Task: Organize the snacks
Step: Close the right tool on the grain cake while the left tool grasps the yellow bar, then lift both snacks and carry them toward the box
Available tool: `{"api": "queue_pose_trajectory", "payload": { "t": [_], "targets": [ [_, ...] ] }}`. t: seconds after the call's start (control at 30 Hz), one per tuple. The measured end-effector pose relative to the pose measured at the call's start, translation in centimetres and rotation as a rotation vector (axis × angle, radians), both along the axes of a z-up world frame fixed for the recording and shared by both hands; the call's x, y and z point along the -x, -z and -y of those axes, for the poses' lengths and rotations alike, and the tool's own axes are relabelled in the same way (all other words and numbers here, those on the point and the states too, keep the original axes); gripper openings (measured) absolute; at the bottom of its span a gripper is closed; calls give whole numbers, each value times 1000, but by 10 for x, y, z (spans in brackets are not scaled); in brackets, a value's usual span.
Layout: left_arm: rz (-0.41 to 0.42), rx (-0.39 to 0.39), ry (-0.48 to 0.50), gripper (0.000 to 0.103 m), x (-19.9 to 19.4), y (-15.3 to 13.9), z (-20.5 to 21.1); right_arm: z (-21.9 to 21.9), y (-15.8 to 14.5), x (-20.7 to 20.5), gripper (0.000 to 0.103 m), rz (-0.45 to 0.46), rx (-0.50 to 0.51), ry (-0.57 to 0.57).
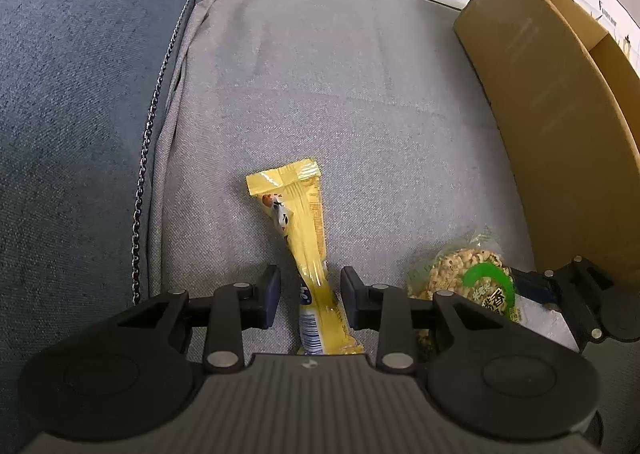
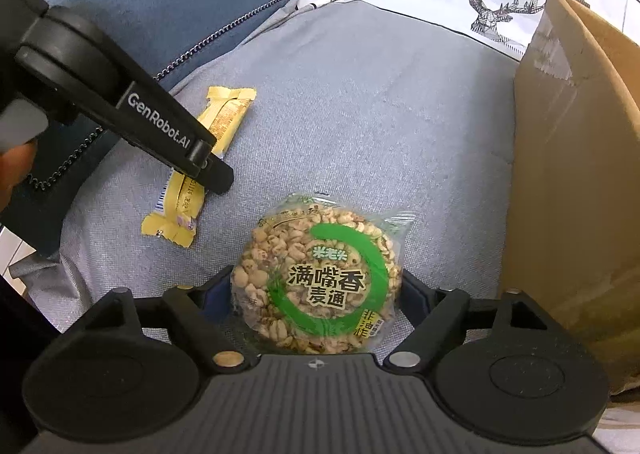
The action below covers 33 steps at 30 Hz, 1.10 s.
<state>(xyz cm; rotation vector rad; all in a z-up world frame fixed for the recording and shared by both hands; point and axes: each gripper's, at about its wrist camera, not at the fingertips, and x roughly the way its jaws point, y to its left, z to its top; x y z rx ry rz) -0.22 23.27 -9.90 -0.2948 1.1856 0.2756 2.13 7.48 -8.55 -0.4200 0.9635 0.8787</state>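
A long yellow snack bar [image 1: 306, 222] lies on the grey seat cushion [image 1: 340, 94]. My left gripper [image 1: 312, 294] points down over it and is open, with the bar's near half between the pads [image 1: 272, 292] and a small gap on the left side. A round puffed-grain cake packet [image 2: 316, 282] with a green ring lies just right of the bar. My right gripper [image 2: 316, 294] stands open wide around it. Its pads [image 2: 416, 292] sit close against the wrapper's edges, and I see no squeeze. The left gripper's finger [image 2: 208, 168] crosses over the yellow bar [image 2: 224, 118] in the right wrist view.
An open cardboard box [image 2: 568, 174] stands on the seat at the right, close to the cake packet. A blue cushion [image 1: 80, 94] with a zipper rises on the left. A white deer-print pillow [image 2: 500, 6] lies along the back. A person's hand [image 2: 12, 170] shows at the left edge.
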Motion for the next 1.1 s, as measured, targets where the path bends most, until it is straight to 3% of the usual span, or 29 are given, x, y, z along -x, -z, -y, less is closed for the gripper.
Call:
{"api": "queue_pose_trajectory", "payload": {
  "t": [0.33,0.4,0.53,0.73,1.1],
  "targets": [
    [-8,-17,30,33,-4,4,6,3,-5,0,82,23,-22,19],
    [-10,-31,35,22,-4,4,8,4,-7,1,82,35,-34,23],
    [5,-39,17,14,-4,1,6,9,-10,1,82,48,-66,39],
    [129,-29,-29,12,1,-19,0,19,-22,2,82,70,-146,62],
    [400,-75,-104,11,0,-64,2,44,-73,-3,82,226,-309,78]
  ]
}}
